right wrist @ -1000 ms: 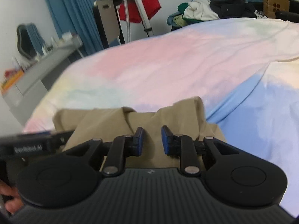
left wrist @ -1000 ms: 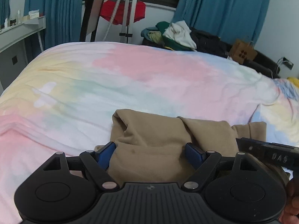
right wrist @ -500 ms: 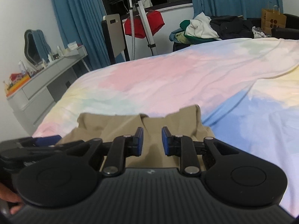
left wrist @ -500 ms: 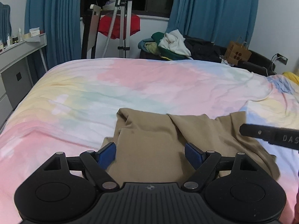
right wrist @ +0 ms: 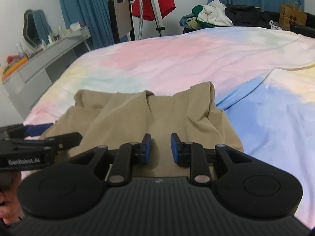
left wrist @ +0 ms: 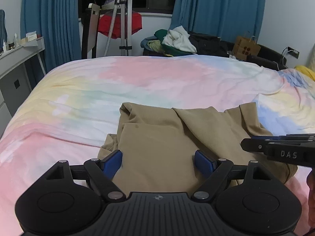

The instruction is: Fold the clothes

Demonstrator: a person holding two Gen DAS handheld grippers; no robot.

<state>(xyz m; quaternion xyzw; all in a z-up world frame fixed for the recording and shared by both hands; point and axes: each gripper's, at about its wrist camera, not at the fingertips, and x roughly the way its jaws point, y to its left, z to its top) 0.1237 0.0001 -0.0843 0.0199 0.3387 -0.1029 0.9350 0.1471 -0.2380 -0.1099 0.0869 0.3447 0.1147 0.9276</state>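
A tan garment (left wrist: 161, 137) lies crumpled and partly folded on the pastel bed cover (left wrist: 149, 78), near the bed's front edge. My left gripper (left wrist: 158, 158) hovers over the garment's near left part, open wide, with nothing pinched between its blue pads. In the right wrist view the same garment (right wrist: 157, 114) shows two raised folds at its far edge. My right gripper (right wrist: 160, 145) hangs above its near right part with a narrow gap between the pads and no cloth in that gap. Each gripper shows at the side of the other's view: the right gripper (left wrist: 275, 147) and the left gripper (right wrist: 39, 135).
Beyond the bed sit a pile of clothes (left wrist: 175, 41) and a brown paper bag (left wrist: 246, 48). A red garment (left wrist: 120, 24) hangs on a stand by the window. A grey dresser (right wrist: 49, 55) runs along the left side. Blue curtains (left wrist: 218, 9) hang behind.
Both grippers have pulled back and risen a little from the garment, so more of it and of the room shows. The garment's right part now lies lower and more spread.
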